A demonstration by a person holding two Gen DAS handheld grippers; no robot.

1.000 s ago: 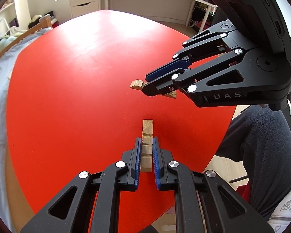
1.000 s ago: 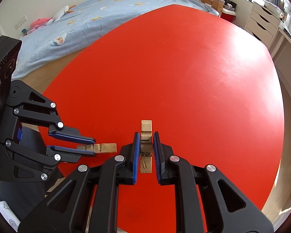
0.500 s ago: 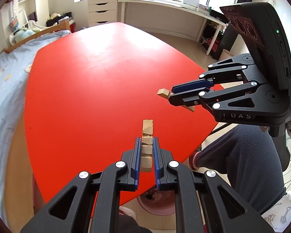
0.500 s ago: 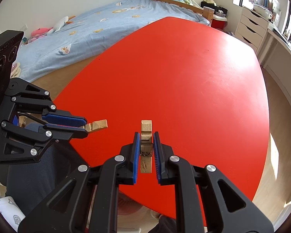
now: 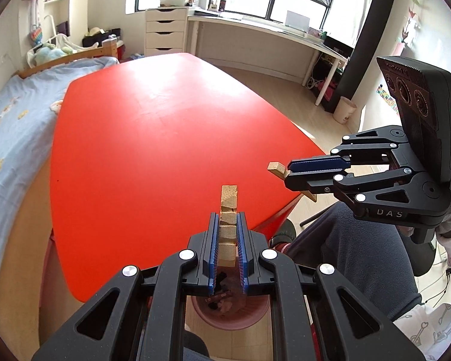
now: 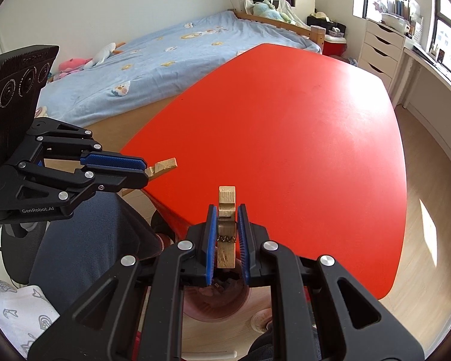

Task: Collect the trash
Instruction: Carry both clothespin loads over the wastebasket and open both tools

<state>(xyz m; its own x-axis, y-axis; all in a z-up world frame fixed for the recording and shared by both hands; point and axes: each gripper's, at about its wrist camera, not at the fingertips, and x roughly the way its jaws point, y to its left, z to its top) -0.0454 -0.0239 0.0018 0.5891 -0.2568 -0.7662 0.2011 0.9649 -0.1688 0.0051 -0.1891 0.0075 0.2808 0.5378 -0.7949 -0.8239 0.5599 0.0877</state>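
Left to right, left-wrist view. Blue bedspread [image 5: 12,138] at far left. Red table [image 5: 165,138] fills the middle; no trash shows on its top.

Left gripper [image 5: 228,240]: jaws pinched on a wooden clothespin half [image 5: 228,210], the notched strip standing up between the blue pads. Directly below the fingers, on the floor beside the table's near edge, sits the pink bin [image 5: 230,316], dark scraps visible inside.

Further right, right gripper [image 5: 288,171], jaws pressed on a second clothespin [image 5: 277,168]; one tip pokes out ahead of the pads, the other end shows below them. It hangs off the table edge, above the person's dark trousers [image 5: 360,255].

Right-wrist view agrees: the clothespin there, with its coil spring, is clamped between the pads, and the bin's rim shows under the fingers.

Step in hand, as I judge it: carry and drop. Both pieces are off the table and held over or near the bin.

Next move calls for: centre each gripper over the bin mouth, lower a little, spread the jaws so the wood falls in. The right one looks further off-centre. Risk: a light piece may stick to a ribbed pad or bounce off the rim.
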